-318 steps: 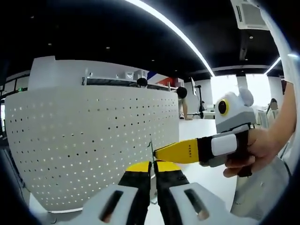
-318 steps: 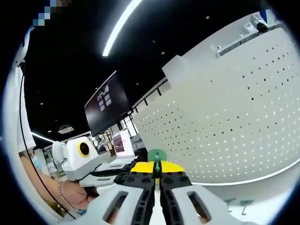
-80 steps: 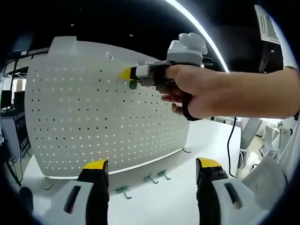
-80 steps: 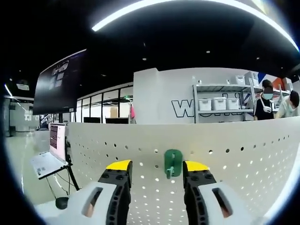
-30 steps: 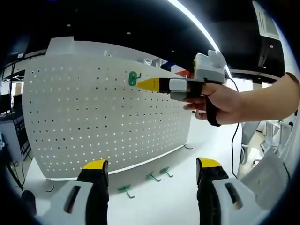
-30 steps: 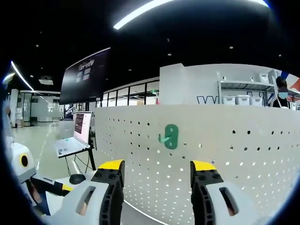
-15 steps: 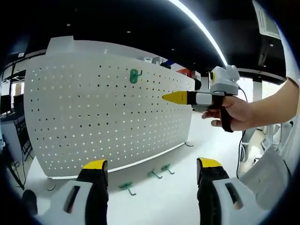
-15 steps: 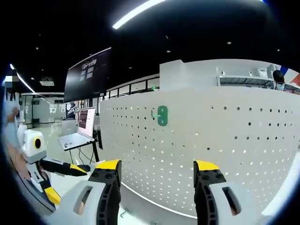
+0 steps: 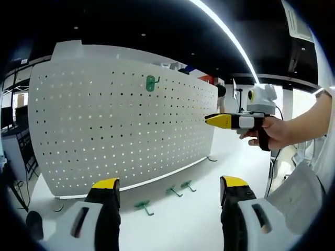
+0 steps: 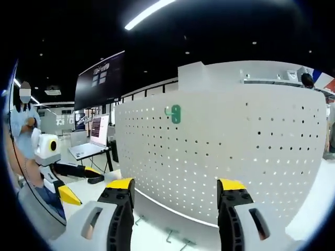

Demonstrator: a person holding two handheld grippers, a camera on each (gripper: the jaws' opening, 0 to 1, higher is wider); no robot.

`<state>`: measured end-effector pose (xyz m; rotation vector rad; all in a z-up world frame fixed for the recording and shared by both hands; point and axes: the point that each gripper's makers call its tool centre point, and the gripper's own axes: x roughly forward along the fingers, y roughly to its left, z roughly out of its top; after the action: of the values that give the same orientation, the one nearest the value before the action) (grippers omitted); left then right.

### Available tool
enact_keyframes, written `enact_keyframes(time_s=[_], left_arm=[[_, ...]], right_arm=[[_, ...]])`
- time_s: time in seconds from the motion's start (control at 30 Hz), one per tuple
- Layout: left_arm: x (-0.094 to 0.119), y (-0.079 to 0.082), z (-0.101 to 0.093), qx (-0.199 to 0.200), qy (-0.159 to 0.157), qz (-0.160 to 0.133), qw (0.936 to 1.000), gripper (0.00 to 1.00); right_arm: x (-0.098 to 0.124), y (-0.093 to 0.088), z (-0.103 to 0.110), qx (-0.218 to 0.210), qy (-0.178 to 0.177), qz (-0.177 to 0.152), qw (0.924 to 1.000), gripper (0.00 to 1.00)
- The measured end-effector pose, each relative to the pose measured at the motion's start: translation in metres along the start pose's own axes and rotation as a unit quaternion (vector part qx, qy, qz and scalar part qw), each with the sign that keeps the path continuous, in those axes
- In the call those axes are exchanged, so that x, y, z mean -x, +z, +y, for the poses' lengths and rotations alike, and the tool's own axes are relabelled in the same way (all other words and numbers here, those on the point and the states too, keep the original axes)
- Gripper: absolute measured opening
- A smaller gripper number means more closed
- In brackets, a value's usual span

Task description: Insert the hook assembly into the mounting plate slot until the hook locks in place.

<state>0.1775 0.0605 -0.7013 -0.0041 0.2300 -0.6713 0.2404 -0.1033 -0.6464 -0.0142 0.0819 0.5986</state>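
Observation:
A green hook [image 9: 152, 82] hangs near the top of the white pegboard [image 9: 104, 130], upright against the panel, with nothing touching it. The same hook [image 10: 174, 113] sits high on the pegboard [image 10: 235, 157] in the right gripper view. My left gripper [image 9: 170, 184] stands open and empty, well back from the board. My right gripper [image 10: 175, 184] is also open and empty, away from the board. A hand holds the right gripper [image 9: 212, 120] in the air off the board's right end. The left gripper [image 10: 84, 187] appears low on the left.
Three spare green hooks [image 9: 142, 207] [image 9: 174, 191] [image 9: 187, 184] lie on the white table [image 9: 172, 225] at the board's foot. A laptop [image 10: 91, 144] and a large dark screen [image 10: 99, 78] stand beyond the board's left end. A person [image 10: 23, 120] stands at far left.
The right gripper has drawn back from the pegboard to the right, open, leaving the hook on the board. Earlier both grippers were shut on the hook. The left gripper has stayed put.

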Motion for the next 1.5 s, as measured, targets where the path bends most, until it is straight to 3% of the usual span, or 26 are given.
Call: enact_keyframes(time_s=[0.73,0.77,1.5], left_arm=[[0.011,-0.027,0.000,-0.008,-0.008,0.036,0.9993,0.80],[0.012,-0.031,0.002,-0.008,-0.006,0.041,0.9991,0.80],[0.026,-0.051,0.008,-0.013,-0.010,0.070,0.9975,0.79]], right_arm=[[0.057,-0.053,-0.013,-0.024,-0.016,0.055,0.9981,0.63],[0.066,-0.062,-0.013,-0.029,-0.014,0.068,0.9972,0.63],[0.104,-0.106,-0.014,-0.048,-0.026,0.128,0.9904,0.65]])
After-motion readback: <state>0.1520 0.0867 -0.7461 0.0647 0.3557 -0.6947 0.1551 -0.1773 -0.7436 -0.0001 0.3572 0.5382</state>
